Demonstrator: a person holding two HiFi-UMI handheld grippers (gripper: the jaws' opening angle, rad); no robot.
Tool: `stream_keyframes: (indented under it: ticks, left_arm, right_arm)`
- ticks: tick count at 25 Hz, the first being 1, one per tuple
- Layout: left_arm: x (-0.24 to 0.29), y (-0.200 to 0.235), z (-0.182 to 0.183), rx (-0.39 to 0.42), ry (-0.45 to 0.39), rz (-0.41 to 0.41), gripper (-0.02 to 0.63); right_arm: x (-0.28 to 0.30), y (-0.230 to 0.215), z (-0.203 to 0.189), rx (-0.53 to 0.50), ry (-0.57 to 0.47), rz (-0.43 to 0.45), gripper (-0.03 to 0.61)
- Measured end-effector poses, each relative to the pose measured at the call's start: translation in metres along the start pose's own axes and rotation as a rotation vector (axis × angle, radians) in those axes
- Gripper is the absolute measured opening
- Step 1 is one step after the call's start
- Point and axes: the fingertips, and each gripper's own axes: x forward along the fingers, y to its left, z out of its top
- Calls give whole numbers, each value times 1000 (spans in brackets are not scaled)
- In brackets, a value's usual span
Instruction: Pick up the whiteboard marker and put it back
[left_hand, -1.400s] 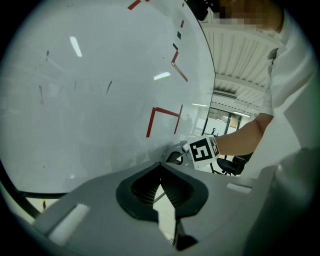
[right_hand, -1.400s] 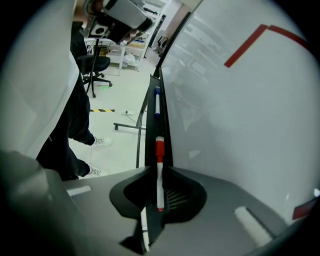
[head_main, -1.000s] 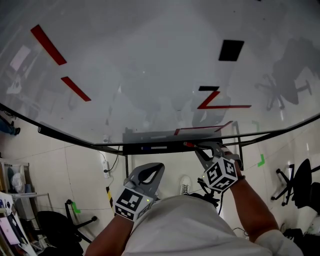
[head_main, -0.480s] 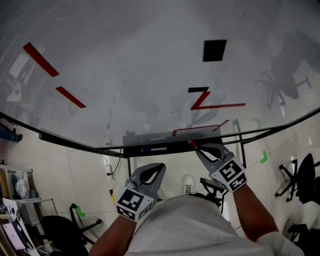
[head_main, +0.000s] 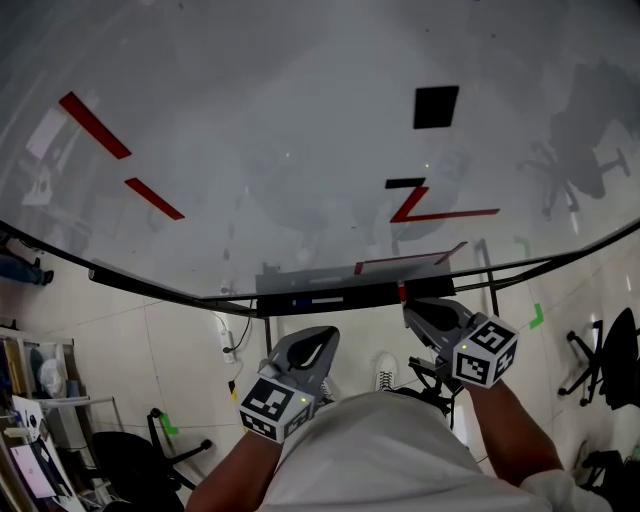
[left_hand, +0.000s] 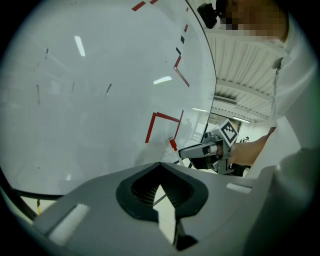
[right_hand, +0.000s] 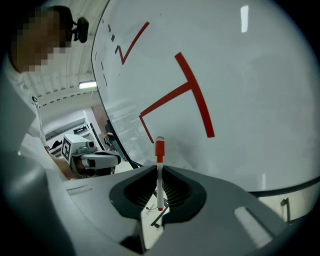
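Right gripper view: right claw (right_hand: 159, 172) pinches whiteboard marker (right_hand: 159, 150); left claw (left_hand: 160, 166) closed.

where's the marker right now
The whiteboard marker is clamped in the right gripper, right of centre in the head view, its red cap pointing at the lower edge of the whiteboard.

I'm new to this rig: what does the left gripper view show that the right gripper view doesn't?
Left only: the left hand-held gripper, jaws together on nothing, and the right hand-held gripper side-on. Right only: the whiteboard marker, white barrel clamped between that gripper's jaws, and the left one side-on. Both: the whiteboard with red lines, and the marker's red cap.
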Motion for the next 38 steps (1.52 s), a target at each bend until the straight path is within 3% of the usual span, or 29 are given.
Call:
stream_keyframes:
  ticks: [8,38]
  left_arm:
    - [-4,0,9,-21,-38,-5,17]
    - [-7,-3,10,-31,-35,-20,17]
  right_arm:
    - [-14,22,16,140,-112,92,37]
    - [-16,35,14,92,-108,106,37]
